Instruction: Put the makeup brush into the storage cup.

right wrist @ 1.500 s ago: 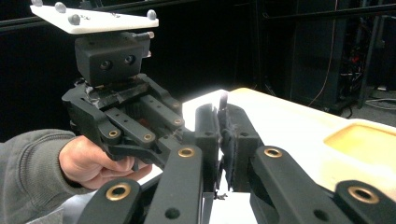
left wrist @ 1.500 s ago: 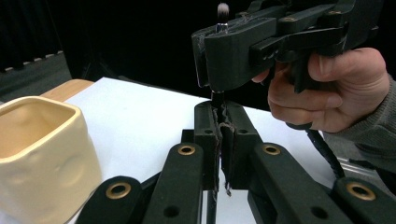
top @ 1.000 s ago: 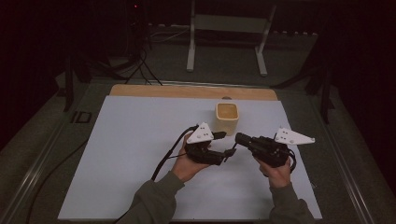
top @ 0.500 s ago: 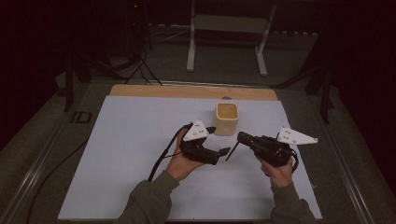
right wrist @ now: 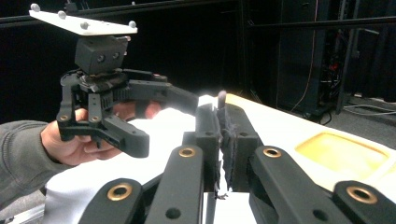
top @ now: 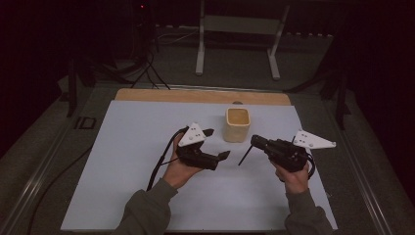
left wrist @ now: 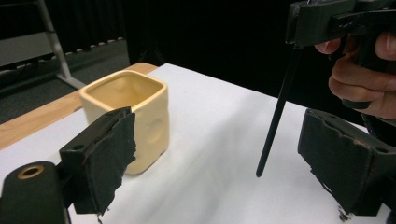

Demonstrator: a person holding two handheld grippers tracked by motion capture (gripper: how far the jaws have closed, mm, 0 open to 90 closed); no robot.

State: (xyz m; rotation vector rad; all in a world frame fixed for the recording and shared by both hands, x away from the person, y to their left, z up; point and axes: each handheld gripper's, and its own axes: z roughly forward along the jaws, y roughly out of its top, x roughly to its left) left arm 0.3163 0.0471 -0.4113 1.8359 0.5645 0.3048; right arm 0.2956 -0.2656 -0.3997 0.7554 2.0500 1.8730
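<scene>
High view: your left claw (top: 216, 144) hangs over the white mat (top: 122, 161), jaws spread wide with nothing between them; they have just been opening. Your right claw (top: 254, 143) sits just to the right of it, jaws pressed together on a thin black stick (top: 244, 155). The stick slants down from those jaws toward the mat, its lower end in the gap between your two claws. The cup (top: 237, 124), square and cream-yellow, stands upright on the mat just beyond both claws, between them, touching neither.

Left gripper view: the cup (left wrist: 133, 116) stands just behind your left jaw, mouth up, apart from the pad. The stick (left wrist: 275, 116) hangs ahead between your jaws, nearer the right one, clear of both. Its tip is near the mat; contact cannot be told. Your right hand (left wrist: 359, 74) holds its claw above it.

Right gripper view: pads pinch the stick (right wrist: 221, 105), which pokes up past them. The cup (right wrist: 341, 151) lies to the right, the left claw (right wrist: 163, 121) to the left, spread.
</scene>
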